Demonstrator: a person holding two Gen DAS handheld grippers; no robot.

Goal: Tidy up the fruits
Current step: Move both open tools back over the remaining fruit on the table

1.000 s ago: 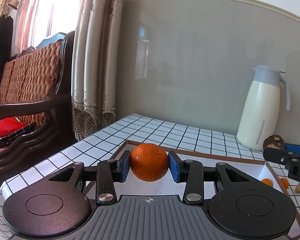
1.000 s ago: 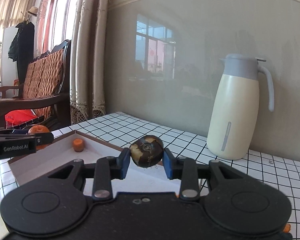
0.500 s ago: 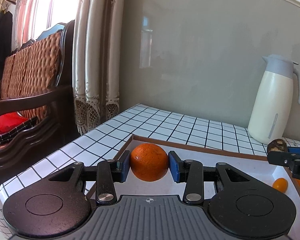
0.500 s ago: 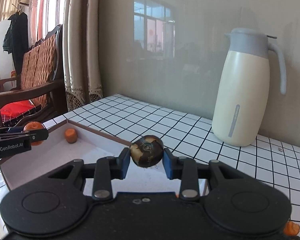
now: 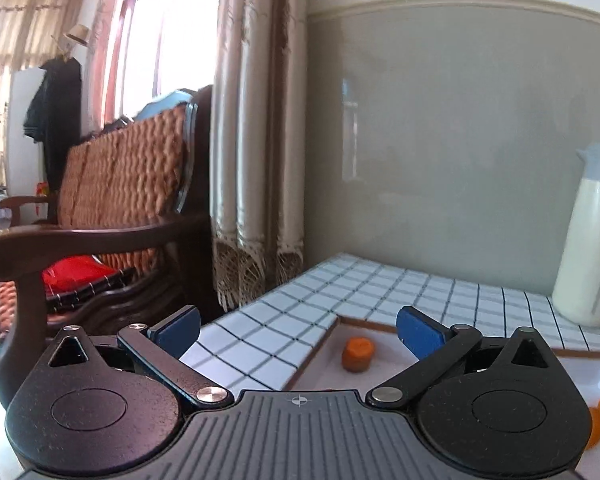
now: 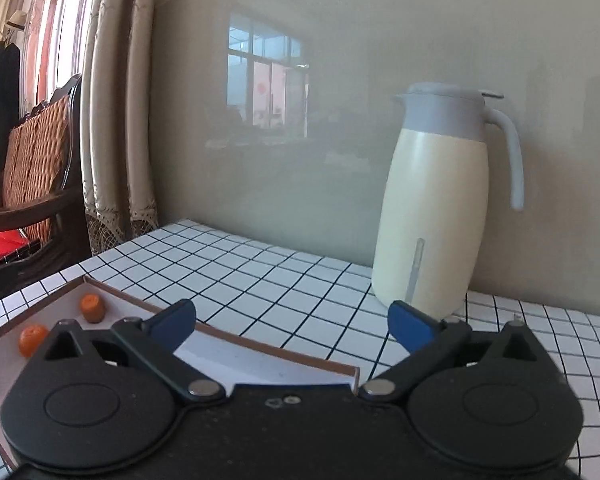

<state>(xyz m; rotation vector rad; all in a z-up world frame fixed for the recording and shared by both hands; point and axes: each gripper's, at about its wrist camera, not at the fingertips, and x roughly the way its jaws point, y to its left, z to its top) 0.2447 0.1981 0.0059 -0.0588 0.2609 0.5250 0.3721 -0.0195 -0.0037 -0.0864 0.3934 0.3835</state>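
My left gripper (image 5: 298, 330) hangs with its jaws spread wide and nothing between them, above the near corner of the white tray (image 5: 384, 372), where a small orange fruit (image 5: 357, 354) sits on the floor. My right gripper (image 6: 291, 328) is likewise wide apart and empty over the tray's edge (image 6: 260, 344). A round orange (image 6: 32, 339) lies near that small fruit (image 6: 92, 307), and the cream jug (image 6: 440, 216) stands on the checked tabletop (image 6: 260, 280).

Ahead of me a cream jug (image 6: 436, 216) with a grey lid and handle stands upright on the white-tiled bench (image 6: 260, 276), close against the grey wall (image 6: 300, 140) (a window shows reflected in its sheen). Off to my left hang beige curtains (image 5: 256, 140), and beside them sits a dark wooden chair (image 5: 112, 216) with a woven back and something red (image 5: 74, 274) on its seat.
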